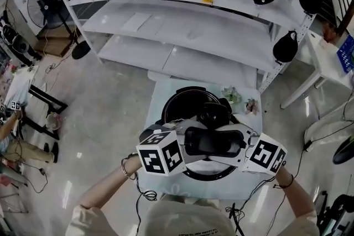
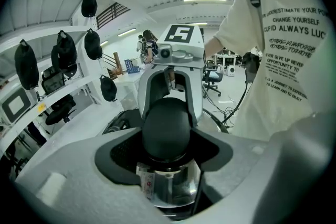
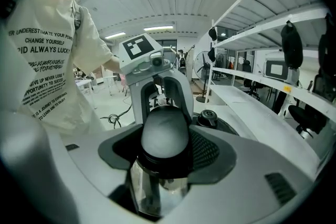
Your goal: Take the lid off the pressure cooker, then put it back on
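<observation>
The pressure cooker's pot [image 1: 188,98] stands open on a small white table [image 1: 160,88], its dark rim showing. I hold the lid [image 1: 212,172] just in front of the pot, on the side nearer me, by its black handle [image 1: 213,142]. My left gripper [image 1: 188,143] is shut on the handle's left end [image 2: 167,131], and my right gripper [image 1: 239,146] is shut on its right end [image 3: 165,136]. Each gripper view shows the other gripper across the handle and shiny metal under it. A black knob [image 1: 214,115] sits by the pot's right rim.
White shelves [image 1: 182,25] stand right behind the table, with black caps [image 1: 285,47] hanging from their frame. Small crumpled items [image 1: 235,95] lie at the table's back right. A fan [image 1: 47,0] stands far left, and cables trail on the floor [image 1: 33,174].
</observation>
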The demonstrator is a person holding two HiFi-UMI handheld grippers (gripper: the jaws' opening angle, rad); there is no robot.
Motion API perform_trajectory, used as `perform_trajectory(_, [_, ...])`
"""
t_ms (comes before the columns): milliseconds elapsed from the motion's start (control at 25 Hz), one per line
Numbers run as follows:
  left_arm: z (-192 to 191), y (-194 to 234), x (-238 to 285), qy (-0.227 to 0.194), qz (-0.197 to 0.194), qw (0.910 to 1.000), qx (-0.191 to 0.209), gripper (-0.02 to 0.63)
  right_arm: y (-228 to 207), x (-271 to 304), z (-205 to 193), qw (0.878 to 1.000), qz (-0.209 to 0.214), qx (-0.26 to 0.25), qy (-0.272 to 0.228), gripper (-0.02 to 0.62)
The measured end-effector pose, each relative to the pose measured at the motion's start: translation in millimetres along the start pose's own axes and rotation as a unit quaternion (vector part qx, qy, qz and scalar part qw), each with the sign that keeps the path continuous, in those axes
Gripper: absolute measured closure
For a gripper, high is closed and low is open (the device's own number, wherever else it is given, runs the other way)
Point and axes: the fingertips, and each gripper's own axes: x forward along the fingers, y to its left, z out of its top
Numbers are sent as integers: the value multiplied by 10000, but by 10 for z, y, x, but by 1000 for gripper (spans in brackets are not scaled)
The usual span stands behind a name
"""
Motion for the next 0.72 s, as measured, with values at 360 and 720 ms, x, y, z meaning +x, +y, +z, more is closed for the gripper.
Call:
perform_trajectory(360, [-238,367,-151,-165,-2,9998,-103,318,-337,290,133,9999,65,-13,120,321])
perform_trajectory(720, [-420,696,-226,-143,-4,9998,-101,318,-651,499,214,9999,49,-27,122,321])
